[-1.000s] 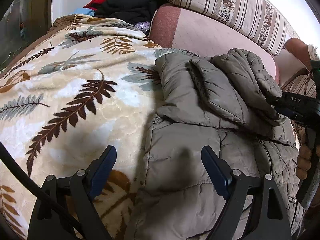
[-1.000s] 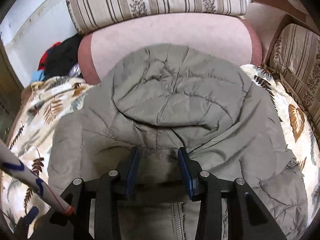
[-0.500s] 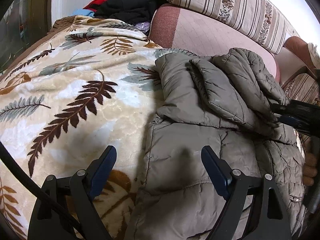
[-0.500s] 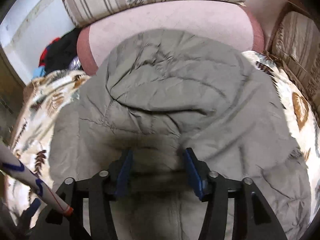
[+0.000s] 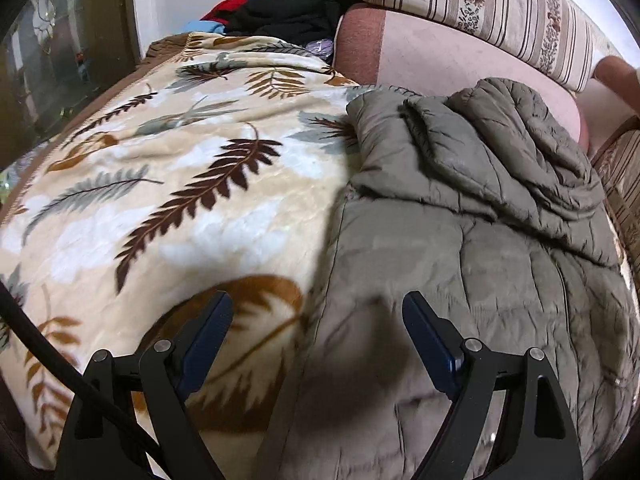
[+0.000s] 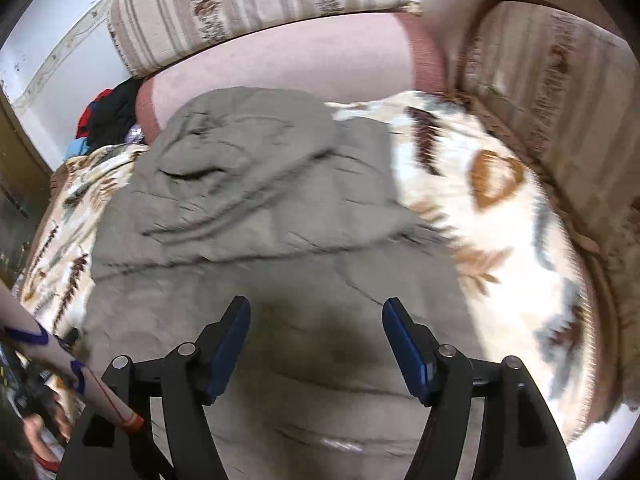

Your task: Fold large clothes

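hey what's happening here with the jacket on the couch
A person with a gripper in each hand is folding a grey-green puffer jacket laid on a leaf-print blanket over a pink sofa. The hood is folded down over the jacket's body. The right gripper hangs above the jacket, its jaws opening with nothing clamped between them. The left gripper is open over the jacket's left edge, holding nothing. A pile of other clothes waits at the far end.
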{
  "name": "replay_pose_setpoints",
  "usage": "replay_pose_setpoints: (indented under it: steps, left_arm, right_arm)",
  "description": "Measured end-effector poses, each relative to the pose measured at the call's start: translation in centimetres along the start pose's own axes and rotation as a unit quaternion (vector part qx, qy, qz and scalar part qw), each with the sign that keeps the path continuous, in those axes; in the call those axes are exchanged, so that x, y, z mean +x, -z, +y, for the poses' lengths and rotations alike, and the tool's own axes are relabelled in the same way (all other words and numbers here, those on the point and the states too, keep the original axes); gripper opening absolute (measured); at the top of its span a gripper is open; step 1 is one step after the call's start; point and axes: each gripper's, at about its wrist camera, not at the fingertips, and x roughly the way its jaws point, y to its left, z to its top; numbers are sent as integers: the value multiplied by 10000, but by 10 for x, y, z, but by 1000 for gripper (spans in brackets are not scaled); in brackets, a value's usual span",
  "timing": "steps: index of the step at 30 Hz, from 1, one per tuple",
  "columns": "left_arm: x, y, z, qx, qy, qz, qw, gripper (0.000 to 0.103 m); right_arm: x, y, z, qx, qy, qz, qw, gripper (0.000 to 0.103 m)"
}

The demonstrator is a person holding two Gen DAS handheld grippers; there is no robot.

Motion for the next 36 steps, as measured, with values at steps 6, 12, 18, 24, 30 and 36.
replay_pose_setpoints:
  steps: [6, 12, 18, 24, 30, 36]
  left_arm:
    - [-20, 21, 0, 127, -143, 173, 9997, 86]
    - [-23, 26, 47, -549, 238, 529, 9968, 86]
    - [-12, 32, 85, -1146, 935, 857, 9853, 86]
    - [13, 35, 72, -1235, 1647, 1184, 9714, 86]
    - [14, 45, 53, -1122, 2255, 1278, 9593, 86]
    - [1, 69, 51, -1180, 3129, 1423, 9316, 85]
  right_arm:
    - [-4, 36, -52, 360, -10, 95, 9993, 75]
    - [2, 60, -92, 763, -72, 193, 9969, 78]
    - [12, 80, -130, 1145, -251, 273, 9927, 80]
    - [36, 92, -157, 1722, -952, 509, 9791, 80]
    - [46, 93, -173, 2085, -1770, 597, 9600, 82]
    - [50, 103, -186, 2557, -2659, 713, 9267, 81]
